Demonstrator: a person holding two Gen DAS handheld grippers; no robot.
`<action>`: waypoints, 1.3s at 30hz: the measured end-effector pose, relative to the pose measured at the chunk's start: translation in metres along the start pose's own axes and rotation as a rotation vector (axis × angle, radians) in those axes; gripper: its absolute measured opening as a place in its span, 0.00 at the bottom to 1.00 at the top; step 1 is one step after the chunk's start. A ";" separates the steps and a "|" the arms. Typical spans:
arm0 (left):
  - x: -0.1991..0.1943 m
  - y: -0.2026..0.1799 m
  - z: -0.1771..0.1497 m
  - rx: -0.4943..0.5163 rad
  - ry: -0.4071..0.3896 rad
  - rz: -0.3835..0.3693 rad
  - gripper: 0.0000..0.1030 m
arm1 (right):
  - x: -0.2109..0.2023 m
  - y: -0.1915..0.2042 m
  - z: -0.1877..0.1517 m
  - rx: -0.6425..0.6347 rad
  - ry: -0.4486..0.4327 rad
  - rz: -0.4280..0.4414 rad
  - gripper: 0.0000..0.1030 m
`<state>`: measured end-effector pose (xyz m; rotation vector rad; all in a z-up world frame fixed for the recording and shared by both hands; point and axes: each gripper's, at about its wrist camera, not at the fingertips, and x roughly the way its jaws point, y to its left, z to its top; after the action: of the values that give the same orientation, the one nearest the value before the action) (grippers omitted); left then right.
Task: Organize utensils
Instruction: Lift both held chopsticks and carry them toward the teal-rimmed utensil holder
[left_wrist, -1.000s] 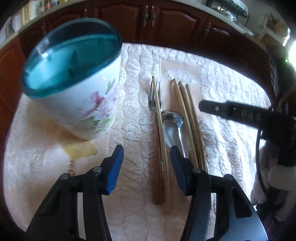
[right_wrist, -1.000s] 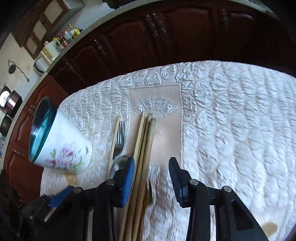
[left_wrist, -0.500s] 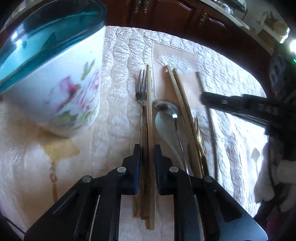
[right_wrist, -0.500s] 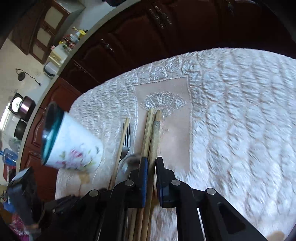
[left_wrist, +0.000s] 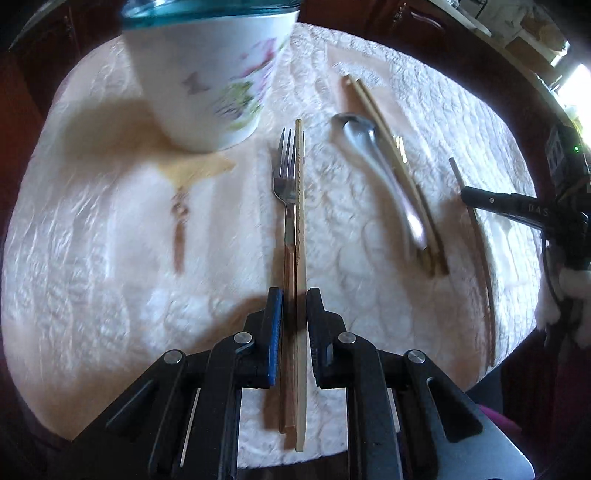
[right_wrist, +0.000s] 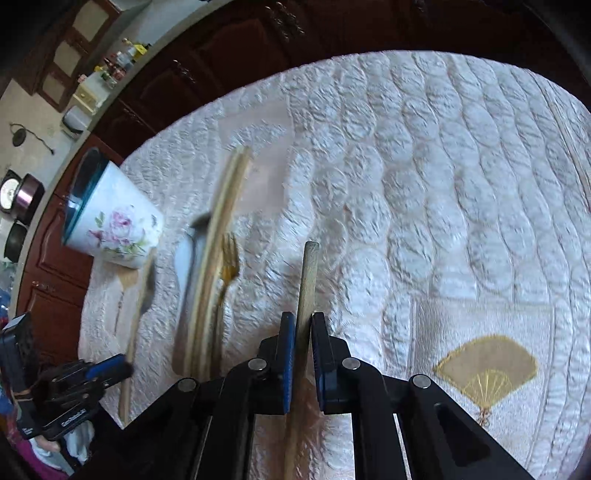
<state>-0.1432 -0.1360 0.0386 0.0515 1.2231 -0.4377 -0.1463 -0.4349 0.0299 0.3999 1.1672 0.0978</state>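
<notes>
In the left wrist view my left gripper (left_wrist: 294, 295) is shut on a wooden-handled fork (left_wrist: 285, 177) and a pale chopstick (left_wrist: 300, 221) lying side by side, their tips toward the floral cup (left_wrist: 210, 74) with its teal rim. A steel spoon (left_wrist: 373, 147) and a chopstick pair (left_wrist: 402, 173) lie to the right. In the right wrist view my right gripper (right_wrist: 303, 321) pinches one wooden chopstick (right_wrist: 308, 273); its jaws are opening slightly with the stick still between the pads. That gripper (left_wrist: 469, 194) also shows at the right of the left view.
A white quilted cloth (right_wrist: 443, 184) covers the table, with a gold fan motif (right_wrist: 487, 369) near the right gripper. A gold fork (right_wrist: 227, 266) lies beside the chopstick pair (right_wrist: 218, 240). Dark wooden cabinets (right_wrist: 240, 48) stand beyond the far edge.
Both grippers closed on utensils from the pile. The left one carried the fork and a chopstick left toward the cup; the right one drew one chopstick off to the right.
</notes>
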 end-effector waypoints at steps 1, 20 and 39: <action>-0.001 0.000 0.001 -0.001 -0.001 0.004 0.12 | 0.002 0.001 0.001 0.006 0.001 0.002 0.15; 0.027 -0.021 0.085 0.089 -0.077 0.197 0.14 | 0.011 0.003 0.012 -0.066 0.012 -0.044 0.22; -0.021 -0.006 0.089 0.062 -0.137 0.002 0.05 | -0.078 0.036 0.014 -0.156 -0.207 0.027 0.07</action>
<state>-0.0714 -0.1594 0.0905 0.0745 1.0745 -0.4697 -0.1598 -0.4275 0.1154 0.2805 0.9428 0.1666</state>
